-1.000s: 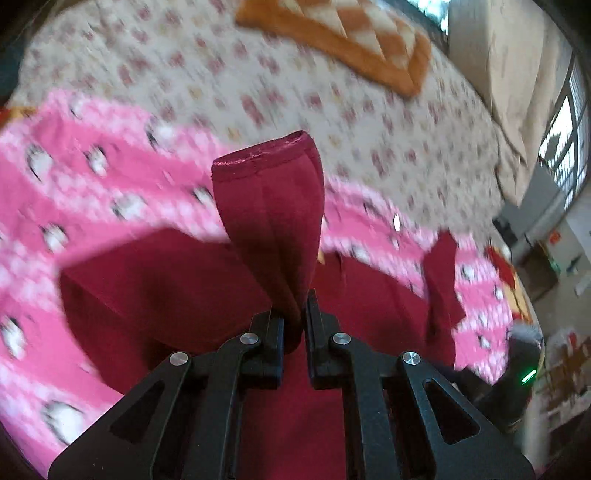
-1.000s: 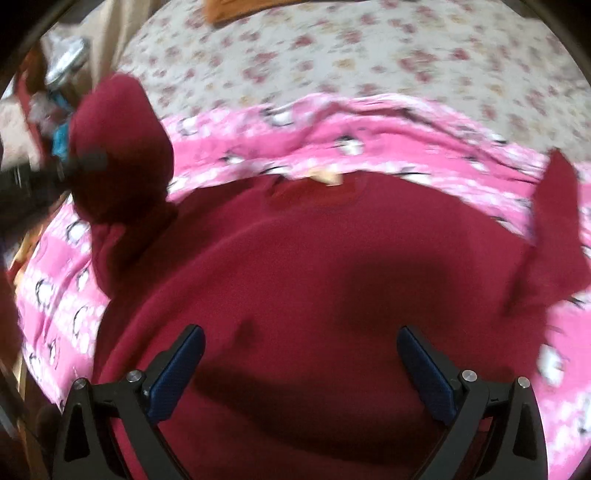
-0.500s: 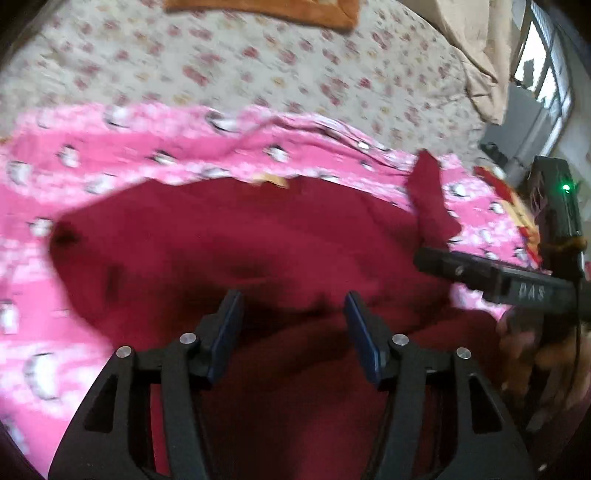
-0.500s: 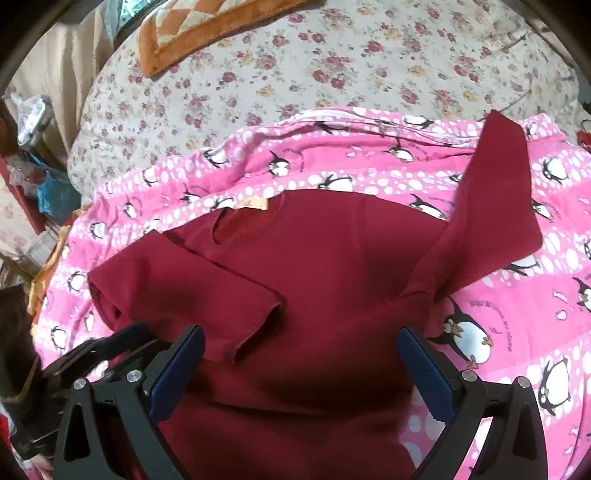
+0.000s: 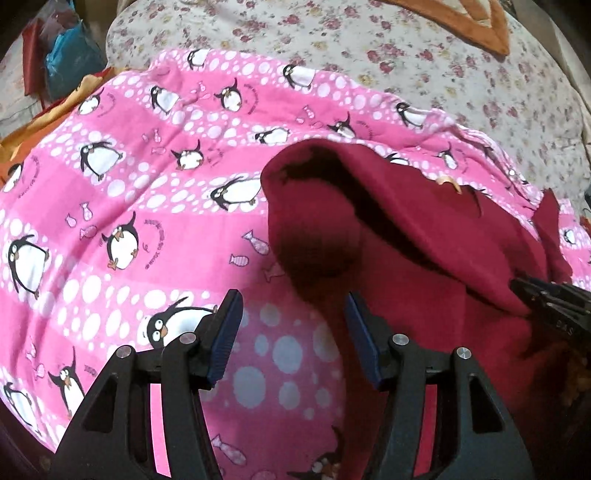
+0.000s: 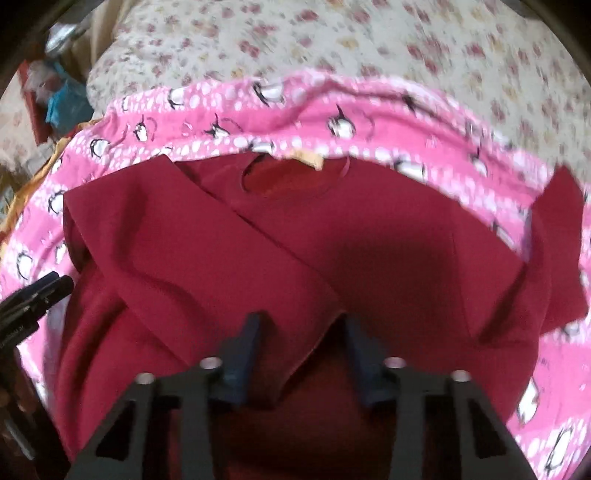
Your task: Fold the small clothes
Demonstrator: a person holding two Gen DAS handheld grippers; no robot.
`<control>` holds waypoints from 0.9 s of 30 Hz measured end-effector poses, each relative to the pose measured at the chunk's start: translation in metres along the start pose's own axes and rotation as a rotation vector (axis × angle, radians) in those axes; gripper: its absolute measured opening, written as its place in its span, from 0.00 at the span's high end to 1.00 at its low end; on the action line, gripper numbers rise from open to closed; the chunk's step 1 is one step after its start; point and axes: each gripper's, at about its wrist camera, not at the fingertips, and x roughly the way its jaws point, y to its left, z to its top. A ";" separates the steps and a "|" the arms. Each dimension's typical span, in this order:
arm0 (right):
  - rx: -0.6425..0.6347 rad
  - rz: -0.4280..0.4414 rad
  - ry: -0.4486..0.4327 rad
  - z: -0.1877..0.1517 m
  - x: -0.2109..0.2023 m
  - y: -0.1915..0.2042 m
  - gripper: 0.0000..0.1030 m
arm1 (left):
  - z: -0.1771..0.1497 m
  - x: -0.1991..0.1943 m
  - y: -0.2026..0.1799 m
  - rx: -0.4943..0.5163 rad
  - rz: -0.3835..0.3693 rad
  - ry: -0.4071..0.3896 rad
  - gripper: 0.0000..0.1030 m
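A dark red small shirt (image 6: 388, 251) lies flat on a pink penguin blanket (image 5: 129, 184), neck away from me. Its left sleeve (image 6: 192, 251) is folded in across the chest. The right sleeve (image 6: 561, 240) sticks out to the side. My right gripper (image 6: 301, 328) hangs over the folded sleeve's cuff with its jaws closing. The cuff lies between the pads, which are not seen pressing it. My left gripper (image 5: 293, 306) stands half open and empty over the shirt's (image 5: 424, 266) left edge. Blanket and shirt edge show between its fingers.
The blanket lies on a floral bedsheet (image 5: 406, 55). An orange patterned cushion (image 5: 480, 22) sits at the far right of the bed. Blue and red bags (image 5: 70, 55) are beyond the bed's left side. The other gripper's black tip (image 5: 546, 299) shows at the right.
My left gripper let go of the raised sleeve, which now lies across the chest, then swung left and down to the shirt's edge. My right gripper's jaws narrowed from wide open.
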 end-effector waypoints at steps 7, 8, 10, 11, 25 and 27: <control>-0.055 -0.077 -0.120 0.015 -0.045 -0.010 0.96 | 0.001 0.003 0.001 -0.019 0.005 -0.002 0.44; -0.042 -0.117 -0.164 0.020 -0.059 -0.020 0.96 | 0.001 0.004 0.001 -0.020 0.009 -0.001 0.44; -0.010 -0.180 -0.216 0.028 -0.078 -0.039 0.96 | 0.001 0.007 0.001 -0.028 0.019 -0.001 0.44; 0.009 -0.208 -0.229 0.032 -0.084 -0.050 0.96 | 0.001 0.008 0.001 -0.031 0.023 -0.004 0.44; 0.016 -0.075 -0.124 0.061 -0.045 -0.049 0.39 | 0.002 0.008 0.022 -0.137 -0.003 -0.030 0.44; -0.077 0.001 -0.114 0.070 -0.038 -0.010 0.39 | 0.000 0.008 0.020 -0.137 0.002 -0.041 0.44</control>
